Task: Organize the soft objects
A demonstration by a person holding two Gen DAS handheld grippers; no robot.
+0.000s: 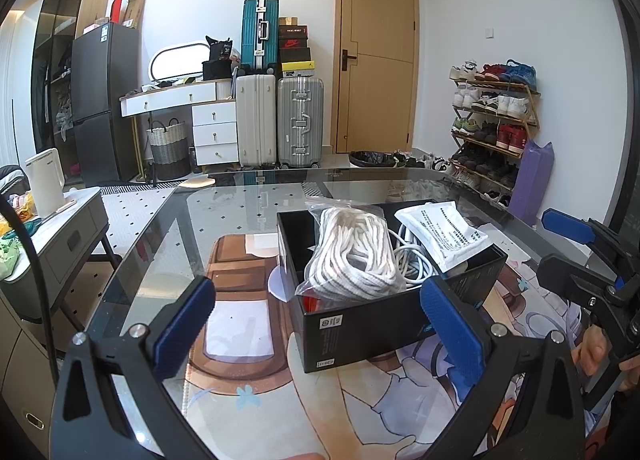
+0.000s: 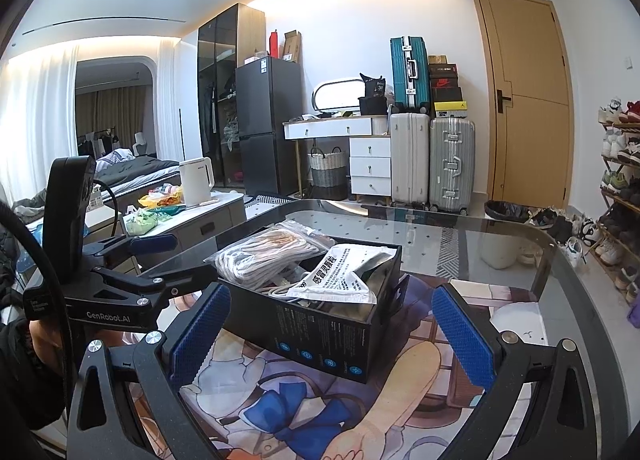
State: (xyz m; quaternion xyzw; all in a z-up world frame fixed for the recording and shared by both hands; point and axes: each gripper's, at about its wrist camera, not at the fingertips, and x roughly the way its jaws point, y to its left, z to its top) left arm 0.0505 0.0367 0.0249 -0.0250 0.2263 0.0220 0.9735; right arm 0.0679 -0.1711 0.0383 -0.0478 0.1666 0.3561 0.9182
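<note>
both tools, left (image 1: 316,320) marked "genrobot.ai", right (image 2: 332,326), gape empty; sachet (image 2: 340,278) print perhaps chinese.

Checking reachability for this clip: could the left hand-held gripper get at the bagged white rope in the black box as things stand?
Probably yes. The left hand-held gripper is open and empty, facing the black box, which has no lid; the bagged white rope lies on top, uncovered.

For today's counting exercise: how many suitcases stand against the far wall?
3. A white suitcase and a silver suitcase stand side by side on the floor; a teal suitcase stands atop the white one.
</note>
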